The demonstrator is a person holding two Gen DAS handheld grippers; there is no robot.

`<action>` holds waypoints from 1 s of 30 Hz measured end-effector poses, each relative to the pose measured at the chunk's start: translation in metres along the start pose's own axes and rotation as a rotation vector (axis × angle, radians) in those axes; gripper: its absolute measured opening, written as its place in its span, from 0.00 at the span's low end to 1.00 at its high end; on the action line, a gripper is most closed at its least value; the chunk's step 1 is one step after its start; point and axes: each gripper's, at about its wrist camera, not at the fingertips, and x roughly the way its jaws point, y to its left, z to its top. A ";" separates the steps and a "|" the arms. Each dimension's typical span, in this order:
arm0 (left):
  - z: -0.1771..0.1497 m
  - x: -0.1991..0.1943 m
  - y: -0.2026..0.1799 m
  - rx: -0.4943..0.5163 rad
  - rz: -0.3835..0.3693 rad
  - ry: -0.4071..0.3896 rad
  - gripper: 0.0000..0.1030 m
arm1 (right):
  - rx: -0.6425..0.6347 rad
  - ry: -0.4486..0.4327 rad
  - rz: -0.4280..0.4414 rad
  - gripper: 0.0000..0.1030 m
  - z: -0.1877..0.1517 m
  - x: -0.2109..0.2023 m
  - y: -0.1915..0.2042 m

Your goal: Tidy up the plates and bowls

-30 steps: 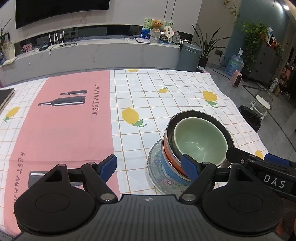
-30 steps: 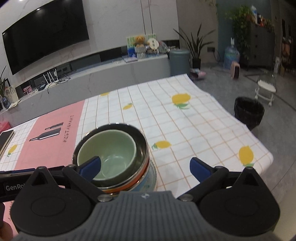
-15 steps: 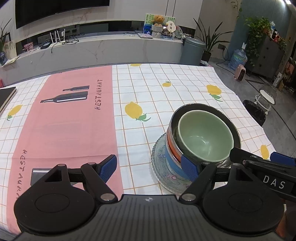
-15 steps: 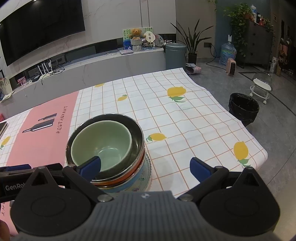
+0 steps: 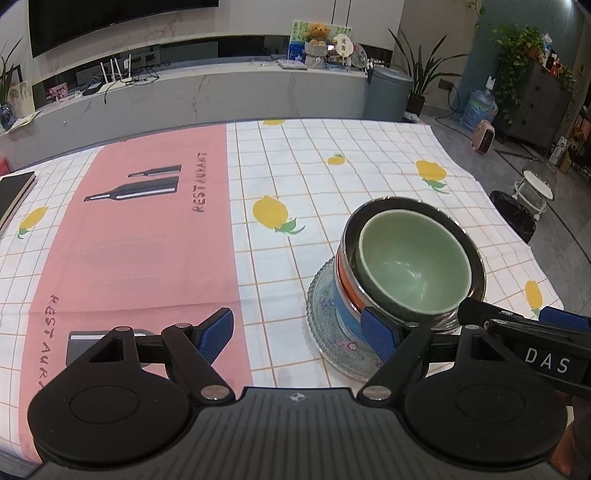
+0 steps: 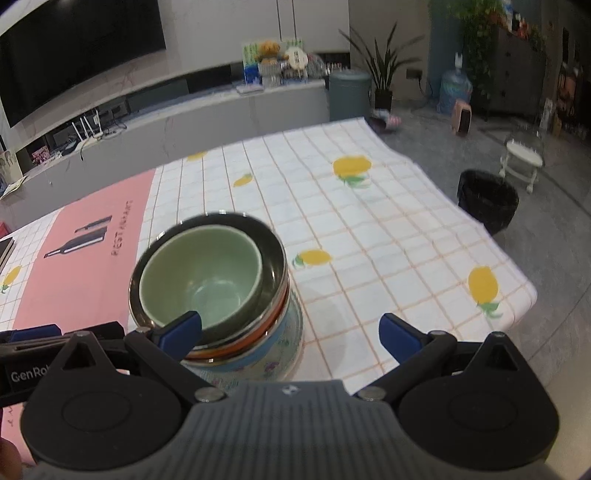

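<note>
Left wrist view: green bowl nested in steel bowl, stacked on glass plate (biggest lowest, so steady). My left gripper and right gripper hang spread wide, holding nothing.

A home living room: a large wall-mounted television above a long marble media ledge with a router and teddy bear, potted plants, and what looks like a water jug beside a lemon-print tablecloth.
</note>
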 end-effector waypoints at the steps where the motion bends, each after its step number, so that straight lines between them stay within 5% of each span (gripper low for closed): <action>1: 0.000 0.001 0.000 0.001 0.003 0.011 0.89 | -0.002 0.011 -0.002 0.97 0.000 0.001 0.001; 30: -0.002 0.002 0.001 0.024 0.027 0.054 0.87 | -0.015 0.037 -0.015 0.97 -0.002 0.003 0.002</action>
